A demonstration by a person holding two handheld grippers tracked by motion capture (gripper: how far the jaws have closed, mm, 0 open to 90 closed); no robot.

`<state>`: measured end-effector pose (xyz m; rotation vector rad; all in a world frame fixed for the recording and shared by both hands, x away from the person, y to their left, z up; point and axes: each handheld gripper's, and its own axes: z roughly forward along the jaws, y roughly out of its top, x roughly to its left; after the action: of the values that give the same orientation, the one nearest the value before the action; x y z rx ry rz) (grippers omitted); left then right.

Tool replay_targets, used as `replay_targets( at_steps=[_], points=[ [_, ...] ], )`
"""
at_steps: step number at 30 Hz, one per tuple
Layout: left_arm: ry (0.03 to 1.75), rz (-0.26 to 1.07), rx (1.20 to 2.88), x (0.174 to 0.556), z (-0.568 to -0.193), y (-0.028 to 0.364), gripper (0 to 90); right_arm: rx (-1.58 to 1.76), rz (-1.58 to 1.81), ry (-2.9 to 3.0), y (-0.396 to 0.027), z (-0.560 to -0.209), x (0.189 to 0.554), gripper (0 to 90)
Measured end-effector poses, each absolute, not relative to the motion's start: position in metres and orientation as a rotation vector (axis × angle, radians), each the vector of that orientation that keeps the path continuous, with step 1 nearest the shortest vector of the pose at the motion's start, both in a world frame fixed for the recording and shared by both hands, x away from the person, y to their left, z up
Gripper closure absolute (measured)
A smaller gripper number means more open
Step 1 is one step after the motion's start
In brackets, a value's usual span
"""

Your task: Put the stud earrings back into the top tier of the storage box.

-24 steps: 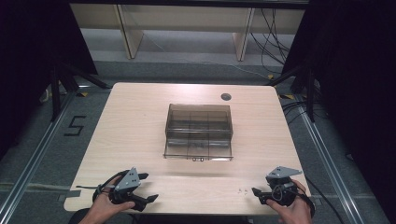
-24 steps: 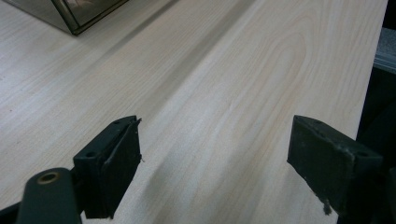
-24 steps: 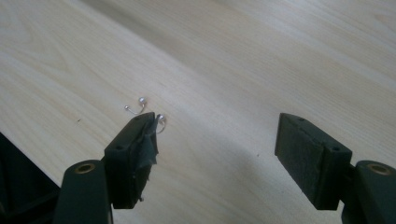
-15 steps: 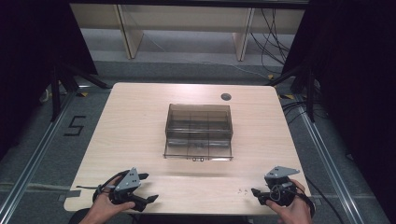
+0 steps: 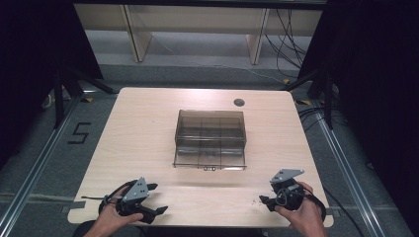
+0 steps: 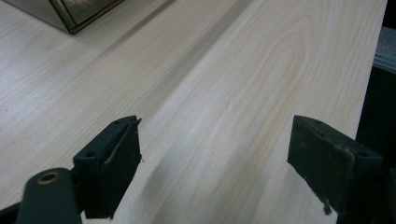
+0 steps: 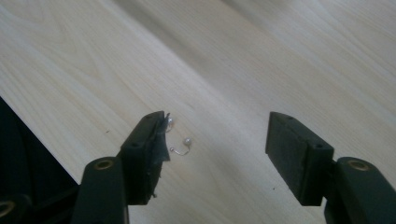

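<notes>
Just beside spread right gripper [image 7: 212,140]: tiny silver pearl-tipped earring [image 7: 181,146] flat on table [image 7: 261,56]

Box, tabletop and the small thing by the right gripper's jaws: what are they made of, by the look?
Box: likely smoky clear plastic, glossy; its inner dividers show through the walls. Table: pale wood or wood-look laminate, matt, with printed-looking grain. Earring: looks like thin silvery metal wire, a hook with a small pearl-like bead; a second bead lies by the jaw. Too small to be sure.
</notes>
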<state>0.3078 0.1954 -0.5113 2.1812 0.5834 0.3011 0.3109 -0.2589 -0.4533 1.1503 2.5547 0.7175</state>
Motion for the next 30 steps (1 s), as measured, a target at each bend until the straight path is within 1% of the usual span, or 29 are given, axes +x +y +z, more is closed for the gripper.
replay_targets(
  at_steps=[5, 6, 9, 10, 13, 15, 16, 17, 18, 19, 22, 30],
  points=[
    [0.589, 0.307, 2.166, 0.308, -0.512, 0.194, 16.6, 1.091, 0.643, 2.635, -0.249, -0.447, 0.323, 48.4],
    [0.622, 0.293, 2.157, 0.306, -0.513, 0.193, 16.6, 1.093, 0.614, 2.646, -0.245, -0.444, 0.325, 49.9],
    [0.631, 0.293, 2.142, 0.306, -0.514, 0.194, 16.6, 1.053, 0.599, 2.639, -0.242, -0.441, 0.329, 52.1],
    [0.632, 0.297, 2.148, 0.307, -0.513, 0.195, 16.6, 1.048, 0.545, 2.675, -0.239, -0.438, 0.332, 54.9],
    [0.608, 0.292, 2.153, 0.307, -0.513, 0.194, 16.6, 1.015, 0.471, 2.719, -0.236, -0.438, 0.336, 59.5],
    [0.572, 0.315, 2.198, 0.309, -0.511, 0.196, 16.6, 1.002, 0.439, 2.747, -0.233, -0.44, 0.339, 63.5],
    [0.584, 0.306, 2.183, 0.308, -0.511, 0.196, 16.6, 0.988, 0.419, 2.763, -0.232, -0.441, 0.34, 64.7],
    [0.584, 0.306, 2.183, 0.308, -0.511, 0.196, 16.6, 0.977, 0.408, 2.78, -0.231, -0.442, 0.34, 65.6],
    [0.627, 0.298, 2.15, 0.306, -0.513, 0.194, 16.6, 0.977, 0.379, 2.805, -0.228, -0.445, 0.341, 66.6],
    [0.627, 0.298, 2.15, 0.306, -0.513, 0.194, 16.6, 0.977, 0.379, 2.805, -0.228, -0.445, 0.341, 66.6],
    [0.622, 0.294, 2.155, 0.306, -0.512, 0.194, 16.6, 0.944, 0.285, 2.851, -0.225, -0.453, 0.345, 71.0],
    [0.622, 0.301, 2.152, 0.306, -0.512, 0.194, 16.6, 0.92, 0.171, 2.912, -0.219, -0.462, 0.349, 75.6]
  ],
)
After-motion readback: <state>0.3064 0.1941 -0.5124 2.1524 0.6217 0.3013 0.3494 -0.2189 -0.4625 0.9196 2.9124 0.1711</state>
